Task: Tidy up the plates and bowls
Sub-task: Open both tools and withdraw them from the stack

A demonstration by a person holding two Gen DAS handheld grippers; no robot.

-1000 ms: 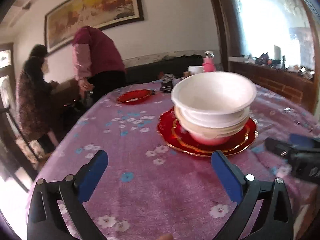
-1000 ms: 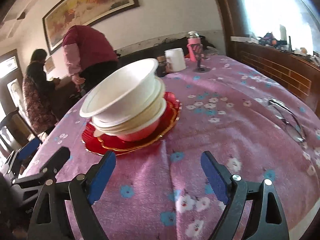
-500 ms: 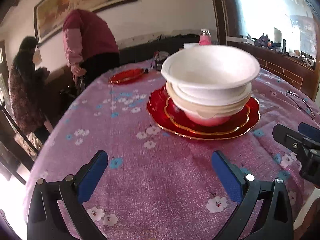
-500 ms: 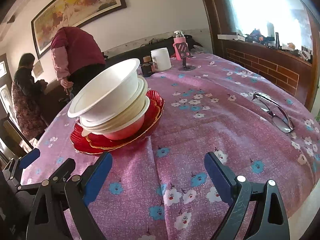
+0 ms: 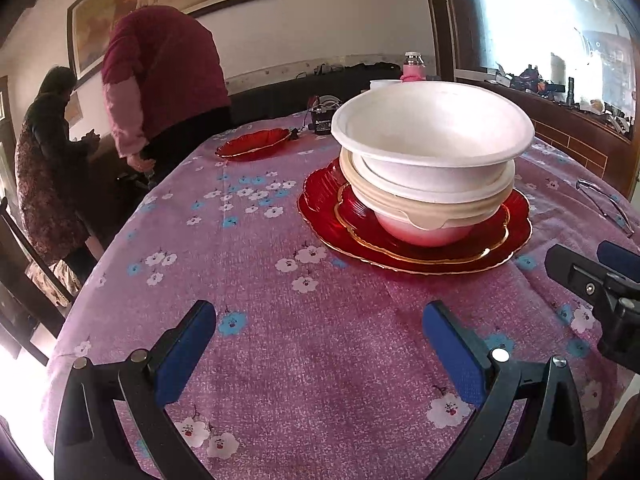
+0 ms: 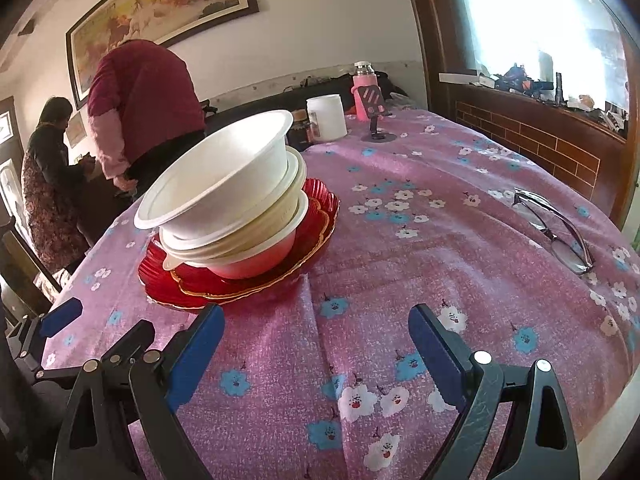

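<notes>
Purple cloth with a small flower print covers the round table (image 5: 304, 352). Near its middle a stack of white bowls (image 5: 432, 160) sits on two nested red plates (image 5: 516, 236) edged in gold. A third red plate (image 5: 252, 145) lies alone at the far left. The left gripper (image 5: 320, 344) and the right gripper (image 6: 316, 340) both hover over the near cloth, jaws wide, holding nothing. Glasses (image 6: 554, 228) lie at the right. A white mug (image 6: 326, 117) and pink bottle (image 6: 363, 92) stand far back. A framed painting (image 6: 160, 12) hangs on the wall above two people (image 6: 144, 104).
</notes>
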